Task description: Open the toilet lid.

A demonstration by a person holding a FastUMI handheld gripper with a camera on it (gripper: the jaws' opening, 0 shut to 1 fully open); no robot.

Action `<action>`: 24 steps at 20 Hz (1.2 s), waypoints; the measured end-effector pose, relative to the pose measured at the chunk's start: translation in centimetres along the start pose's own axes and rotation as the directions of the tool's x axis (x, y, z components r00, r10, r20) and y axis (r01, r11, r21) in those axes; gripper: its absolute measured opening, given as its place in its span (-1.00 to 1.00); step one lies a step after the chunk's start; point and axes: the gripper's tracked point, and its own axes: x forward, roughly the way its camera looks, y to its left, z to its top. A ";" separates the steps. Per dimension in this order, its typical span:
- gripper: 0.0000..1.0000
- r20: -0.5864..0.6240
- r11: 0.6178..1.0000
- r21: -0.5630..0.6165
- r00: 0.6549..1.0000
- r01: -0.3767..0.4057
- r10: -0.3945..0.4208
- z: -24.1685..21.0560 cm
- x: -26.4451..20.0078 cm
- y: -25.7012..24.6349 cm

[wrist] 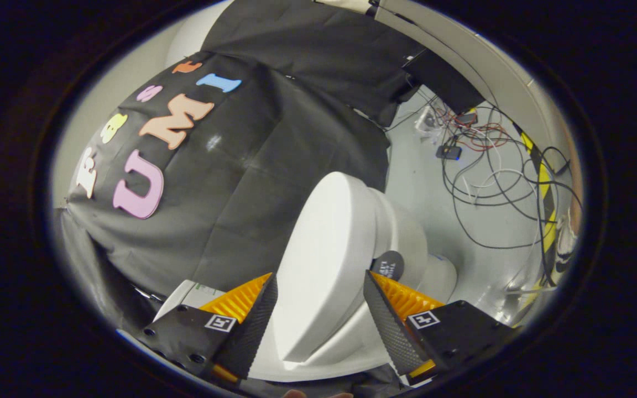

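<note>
Tongs of mine are spread wide, and nothing is pinched in them. One finger sits on each side of the toilet lid, but I see a gap on both sides, so neither finger touches it. That white lid lies right between my fingers and runs on ahead past the tips. Its long way goes from near me to far from me, leaning a bit toward my right finger. It looks tipped up off the toilet bowl, which sits beyond my right finger, though I cannot tell how far up it is. I think the next move hangs on the lid's near rim, close to my fingertips, since that is the part I can push or lift. On my left stands the black cloth wall, quite near the lid. On my right, past the bowl, is grey floor with loose wires, well apart.
</note>
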 end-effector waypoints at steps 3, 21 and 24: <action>0.93 -0.007 0.999 0.018 0.999 0.036 -0.036 -0.3 -0.1 -1.6; -0.25 -0.101 0.965 0.233 0.990 0.123 -0.102 -0.5 2.6 -5.2; -0.61 -0.132 0.963 0.243 0.987 0.120 -0.090 -0.9 2.6 -5.1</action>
